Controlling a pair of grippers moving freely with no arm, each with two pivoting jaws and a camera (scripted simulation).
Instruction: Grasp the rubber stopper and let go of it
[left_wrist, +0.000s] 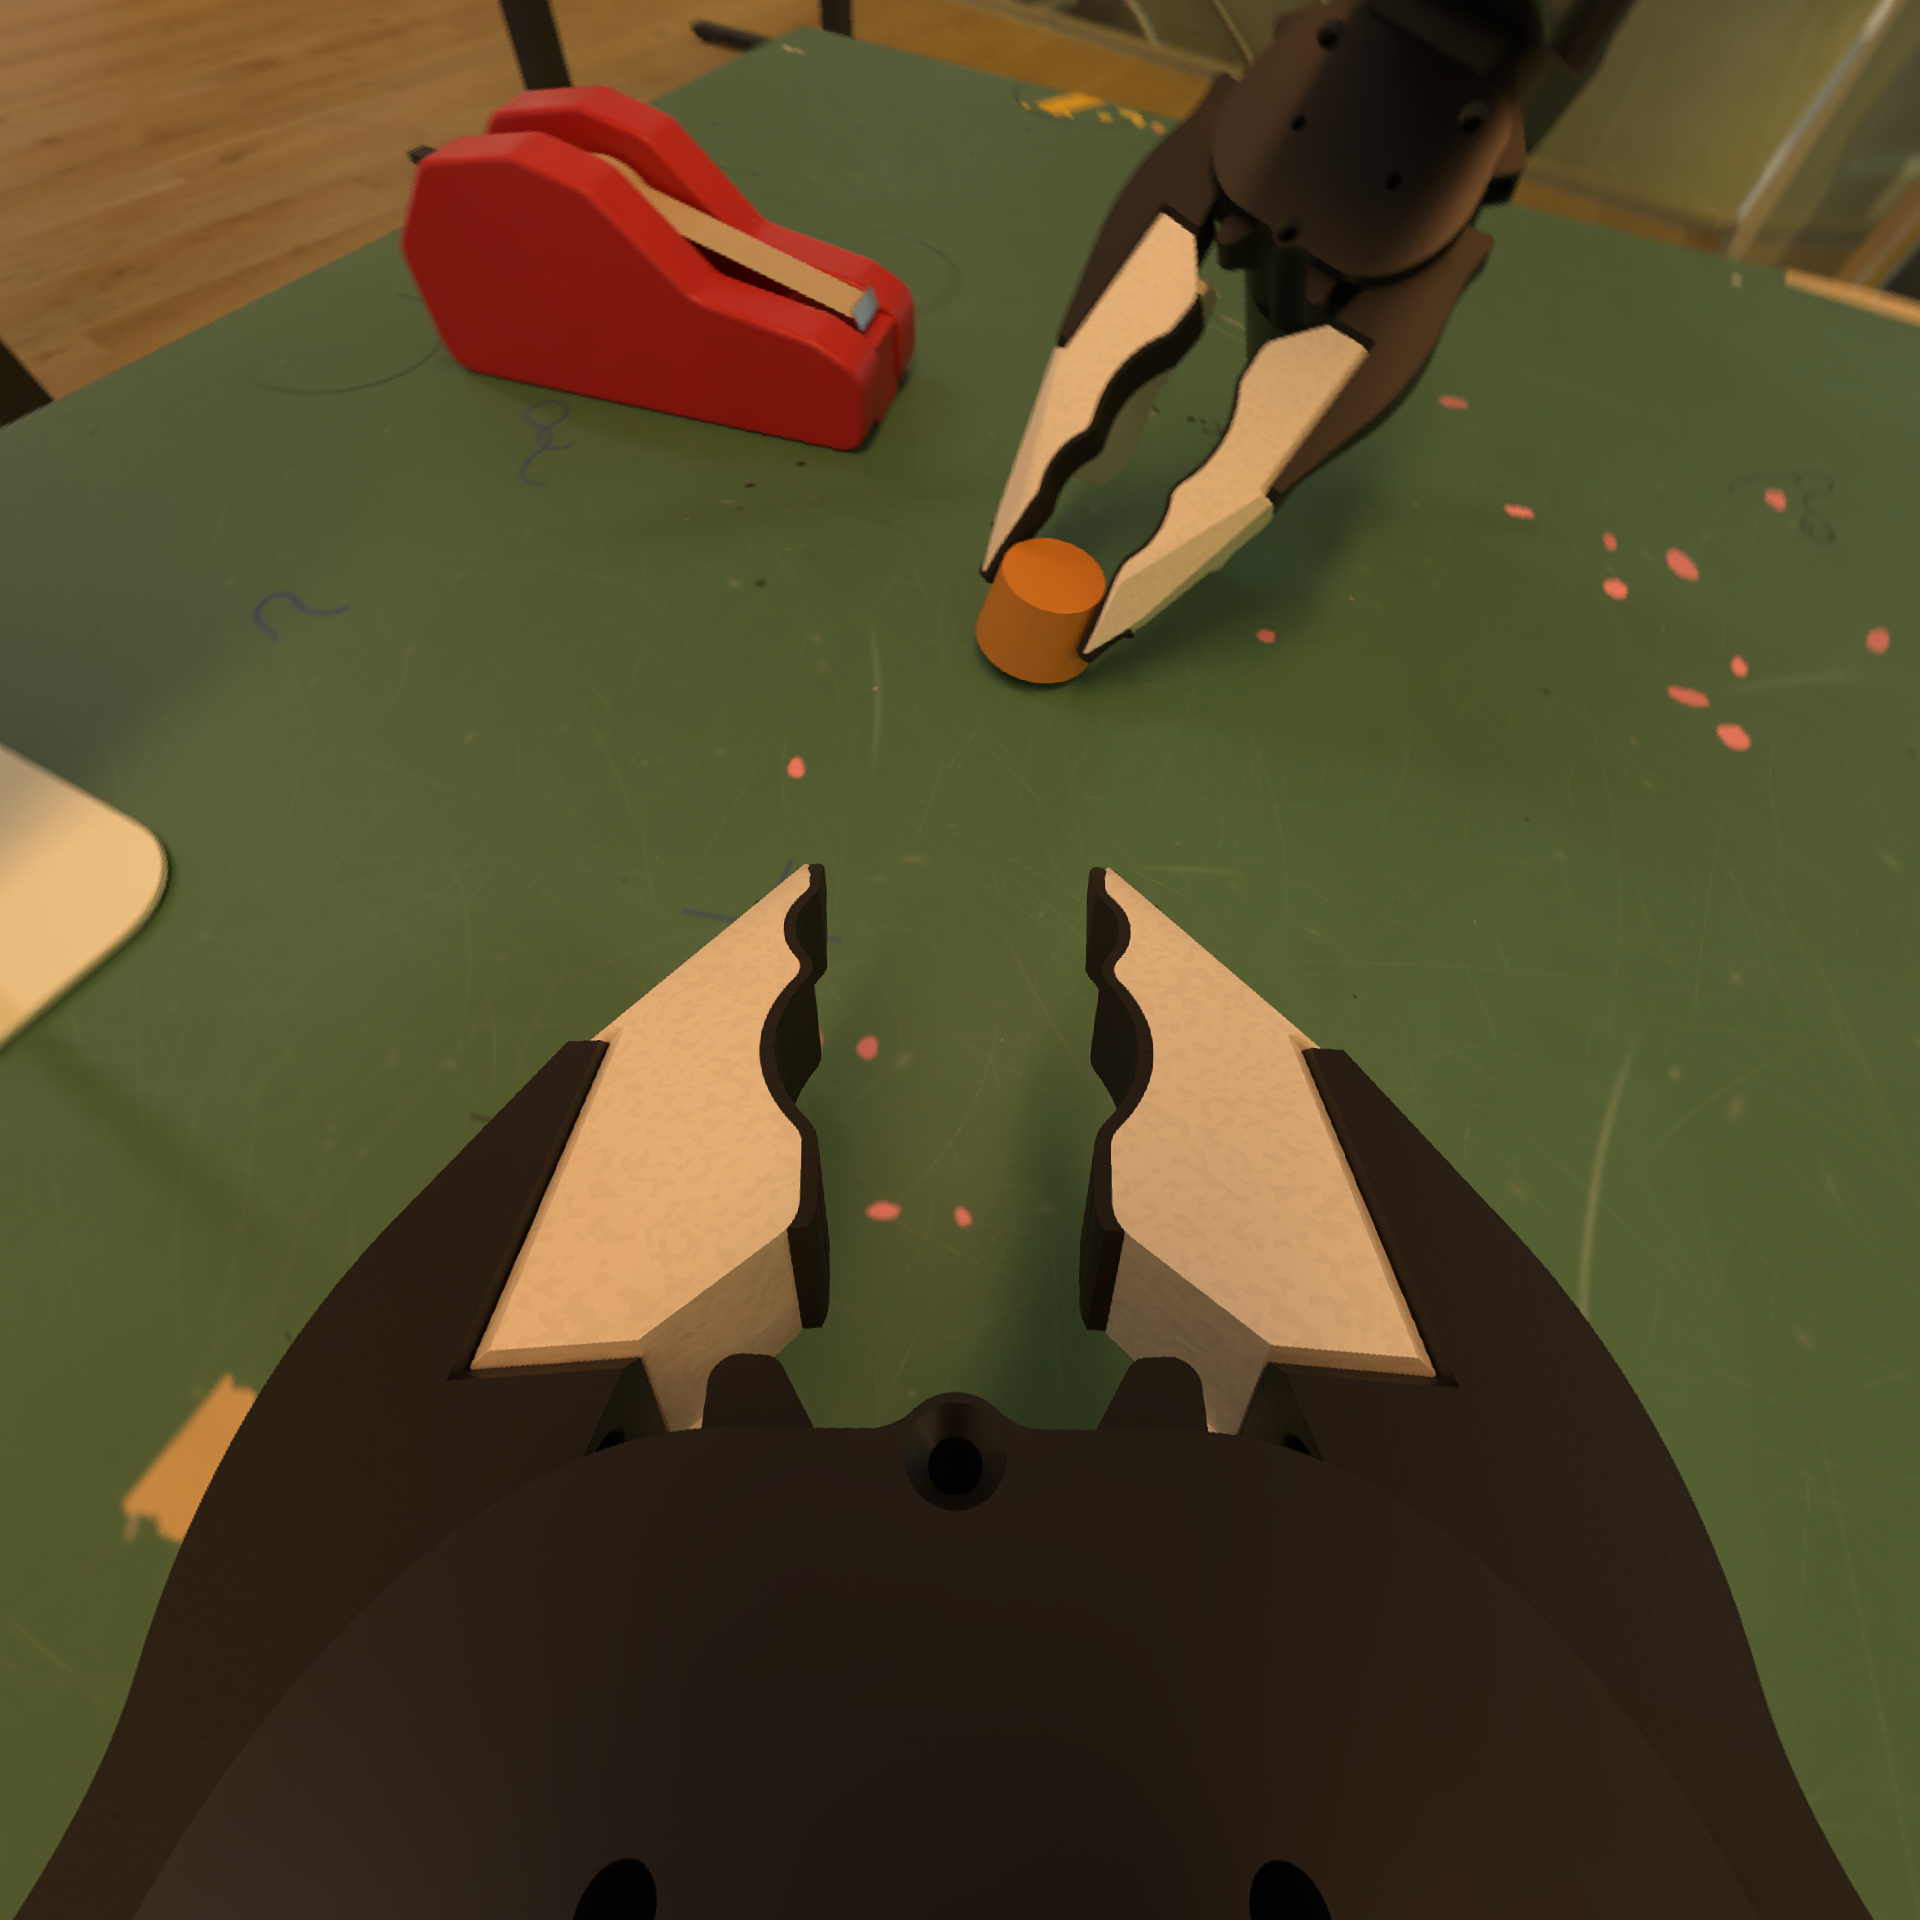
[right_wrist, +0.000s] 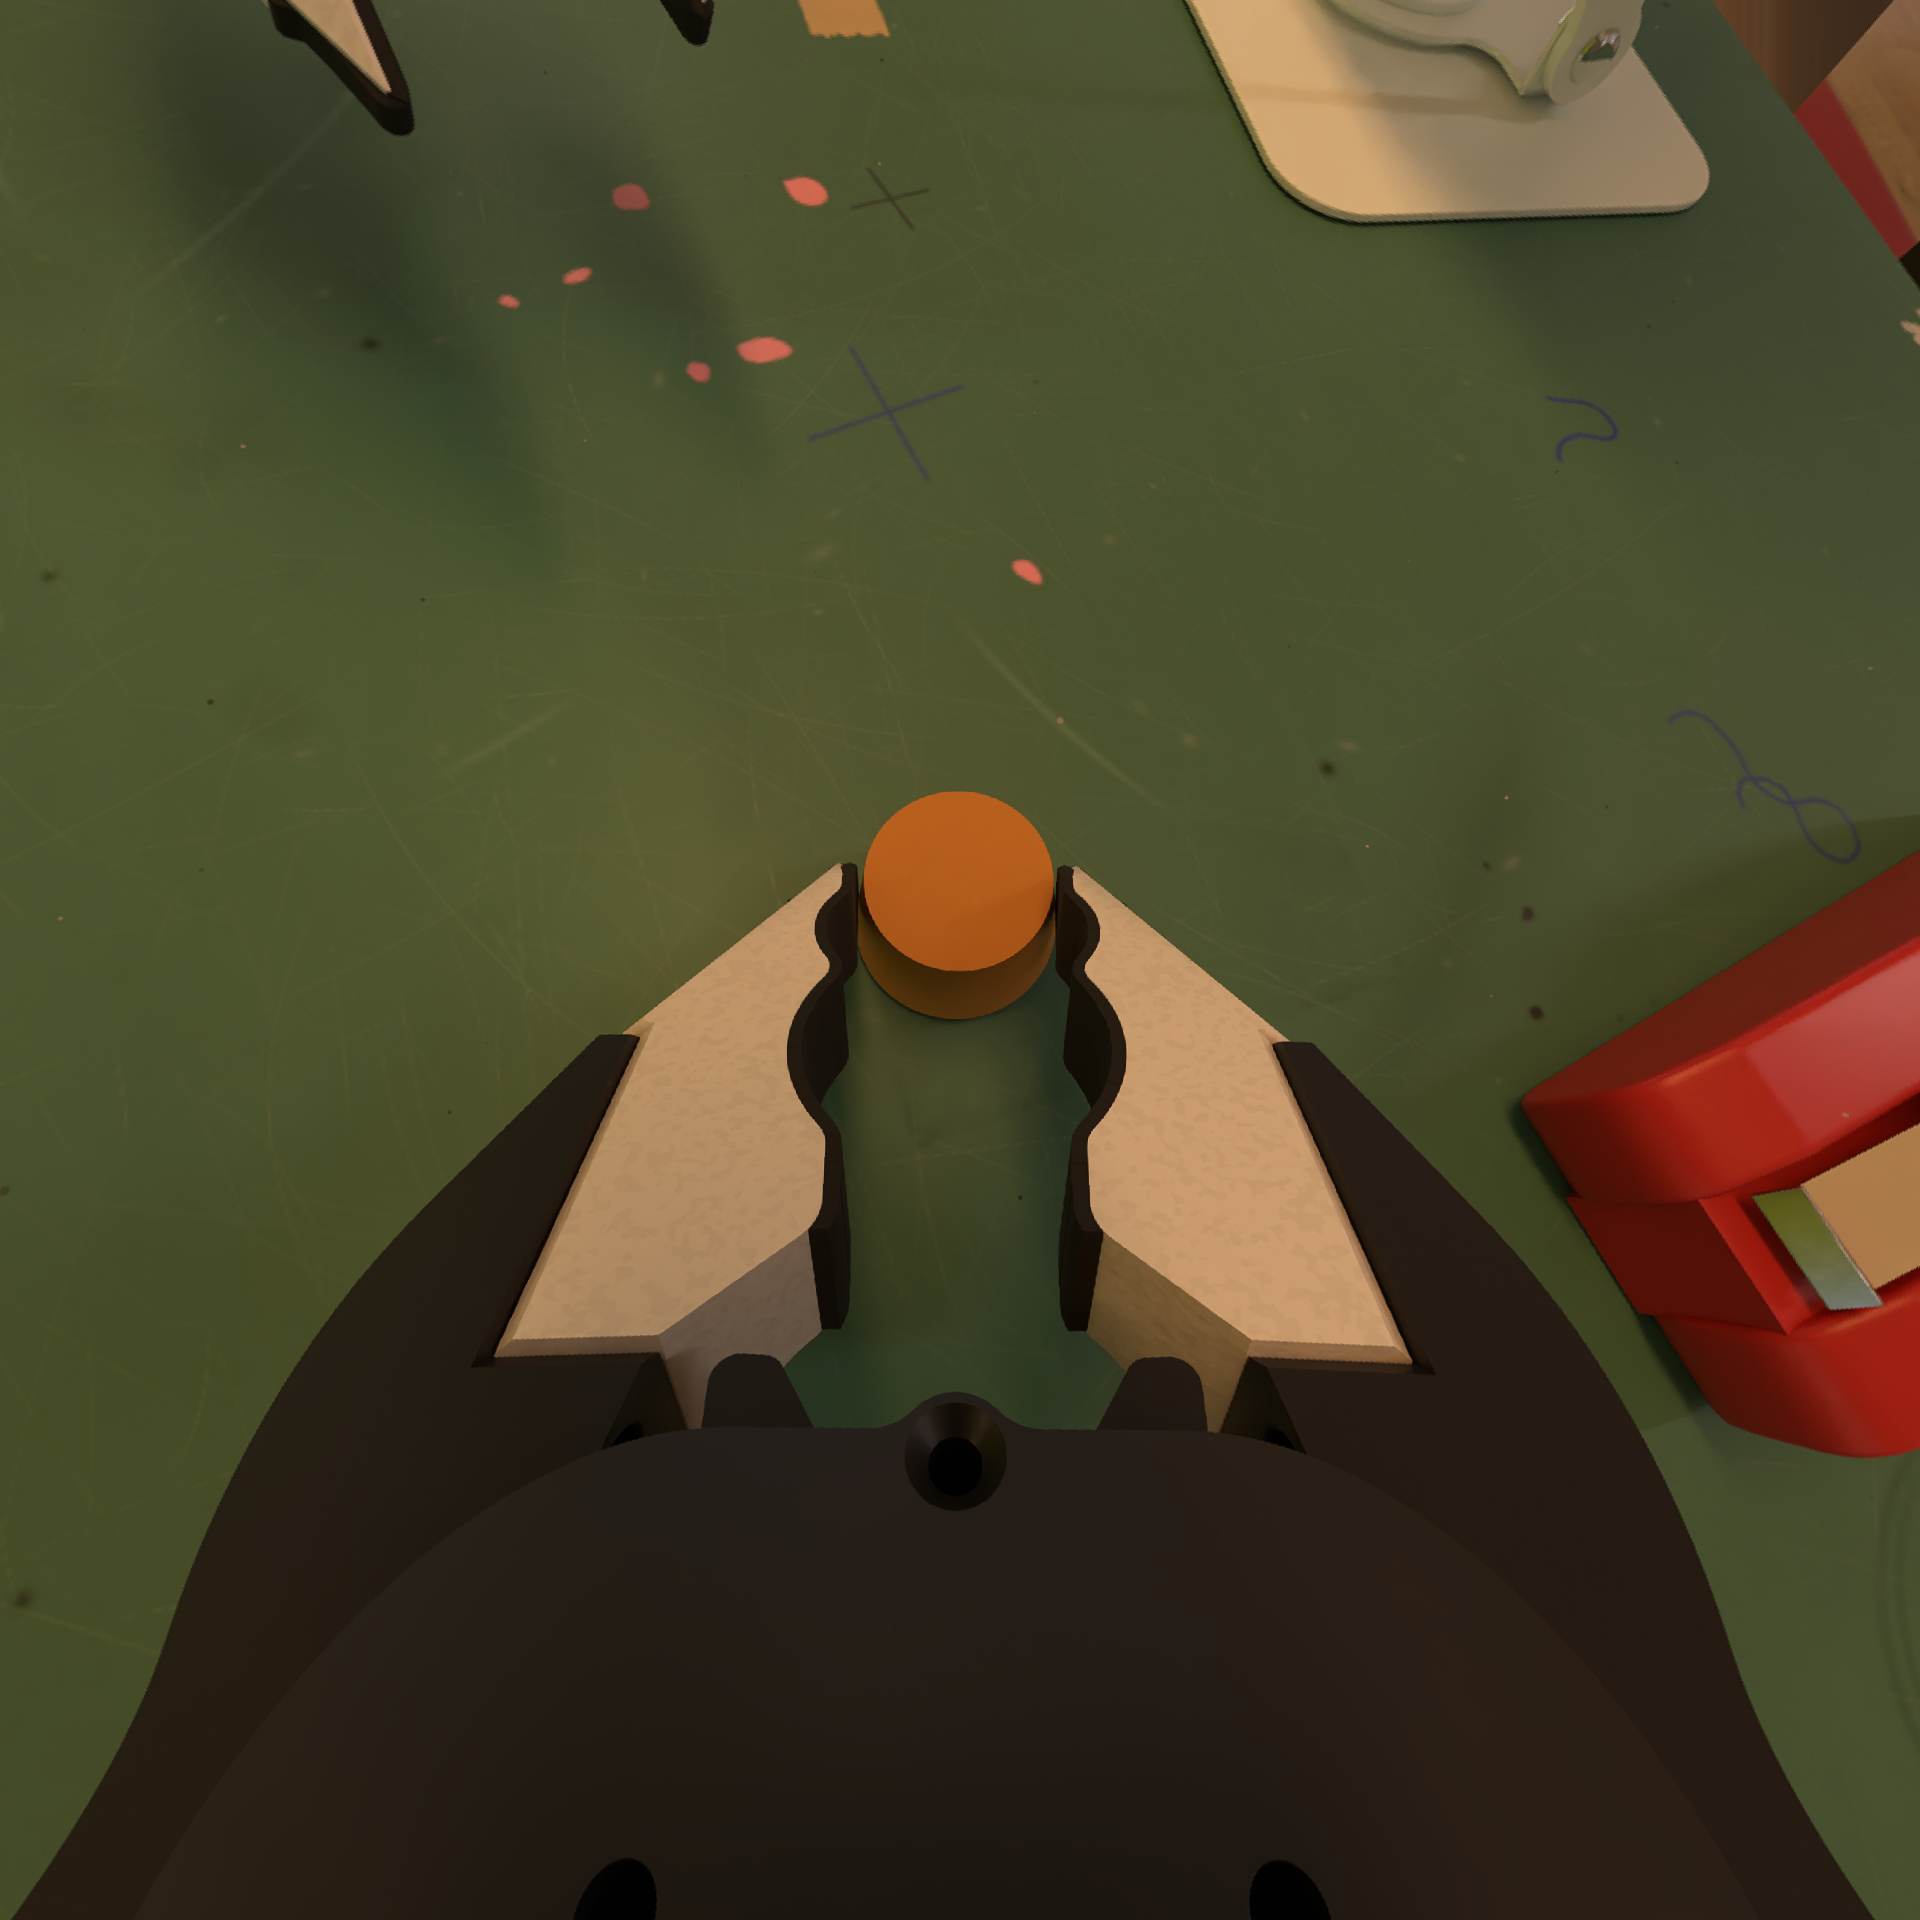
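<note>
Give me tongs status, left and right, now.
Left tongs: open, empty.
Right tongs: closed on the orange rubber stopper, which sits on the table.

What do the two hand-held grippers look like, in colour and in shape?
Both look alike. The left hand-held gripper and the right hand-held gripper each have a rounded dark brown, almost black body with round holes. Each carries two pointed beige fingers in dark holders, and the inner edges have wavy dark pads. No cables, sleeves or markings show.
</note>
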